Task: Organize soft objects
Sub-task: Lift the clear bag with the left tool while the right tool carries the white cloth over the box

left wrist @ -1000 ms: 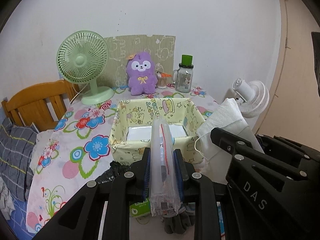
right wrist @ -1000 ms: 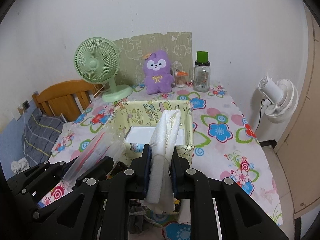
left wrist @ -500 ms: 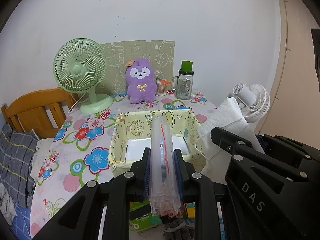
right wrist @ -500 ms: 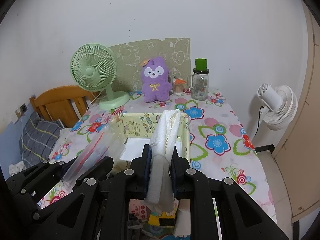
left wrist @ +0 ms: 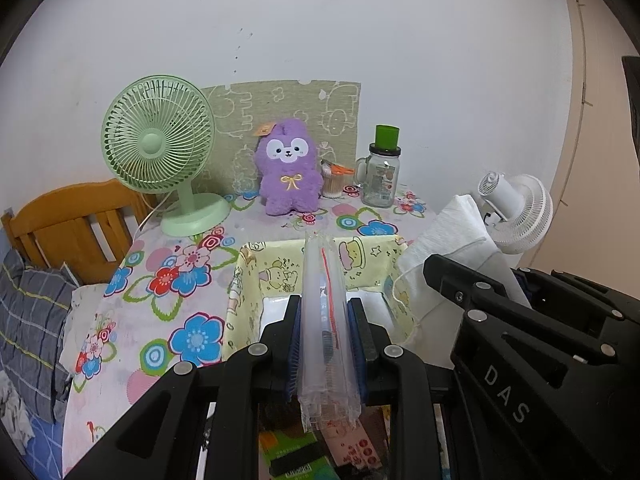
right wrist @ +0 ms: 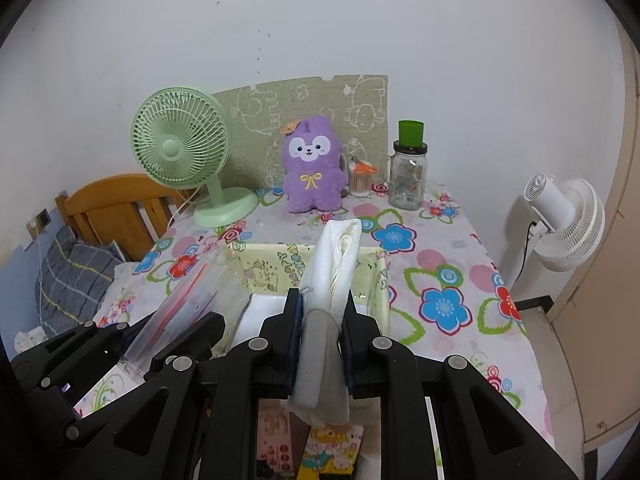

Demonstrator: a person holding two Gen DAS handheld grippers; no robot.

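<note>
Our left claw (left wrist: pixel 327 344) is clenched on a clear zip bag (left wrist: pixel 326 320); our right claw (right wrist: pixel 320 340) grips a folded white cloth (right wrist: pixel 332 276). Just beyond both sits the yellow fabric basket (left wrist: pixel 276 270) on the floral surface (right wrist: pixel 440 280), the purple plush (left wrist: pixel 289 172) farther back.

The left gripper (left wrist: pixel 326 334) points forward and somewhat downward, its two black fingers (left wrist: pixel 290 336) drawn close and pinching a clear plastic bag (left wrist: pixel 326 320) that stands up between the blue pads; the right gripper (right wrist: pixel 322 332) sits just beside it at much the same tilt, its fingers (right wrist: pixel 356 338) likewise closed, clamping a folded white cloth (right wrist: pixel 332 276) that rises above the tips; in the left wrist view the right gripper's black frame (left wrist: pixel 520 340) fills the lower right; in the right wrist view the left gripper's frame (right wrist: pixel 120 348) lies at the lower left.
</note>
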